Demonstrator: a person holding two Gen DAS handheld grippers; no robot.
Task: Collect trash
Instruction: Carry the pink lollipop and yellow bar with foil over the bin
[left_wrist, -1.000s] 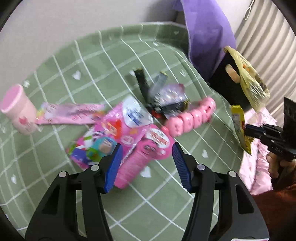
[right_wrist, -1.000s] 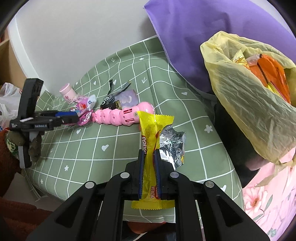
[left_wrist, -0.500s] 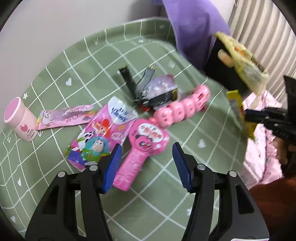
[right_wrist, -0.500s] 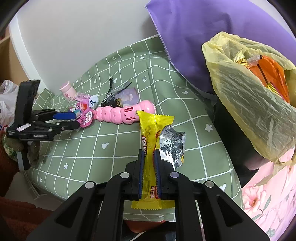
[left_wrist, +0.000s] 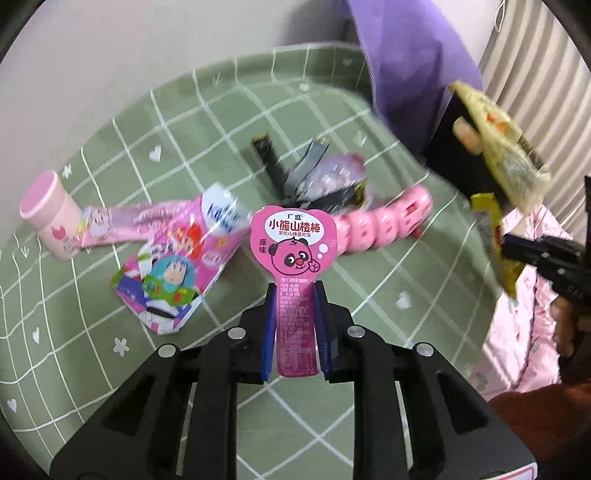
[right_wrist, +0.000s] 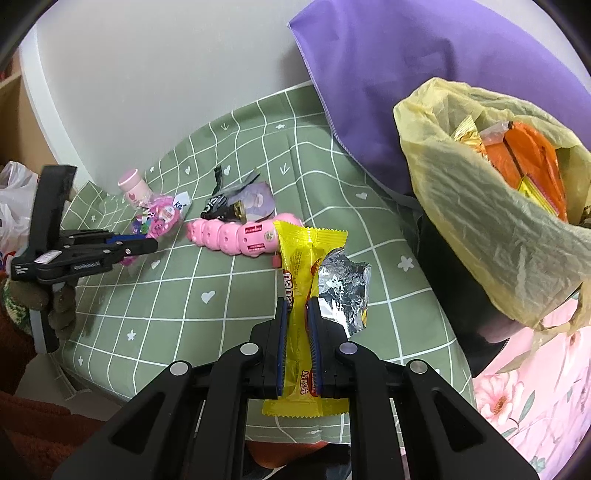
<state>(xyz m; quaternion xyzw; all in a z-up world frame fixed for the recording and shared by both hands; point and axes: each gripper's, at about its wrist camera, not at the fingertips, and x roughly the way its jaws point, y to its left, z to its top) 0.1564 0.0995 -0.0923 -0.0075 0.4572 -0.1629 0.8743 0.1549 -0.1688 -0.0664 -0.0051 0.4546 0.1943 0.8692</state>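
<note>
While the left claw (left_wrist: 295, 314), its jaws just closed, pinches the pink panda wrapper (left_wrist: 294, 258) probably lifted off the desk (left_wrist: 369, 295), swing it right to the yellow trash bag (right_wrist: 498, 229); the right claw (right_wrist: 295, 332) clamps a yellow snack wrapper (right_wrist: 299, 280).

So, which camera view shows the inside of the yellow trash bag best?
The right wrist view: the yellow trash bag opens toward the camera, showing orange and yellow wrappers inside. The left wrist view shows the bag small, blurred, side-on, at the right edge.

Soft, even indoor light; fisheye-bent, dark-cornered edges; slight motion blur in left view
</note>
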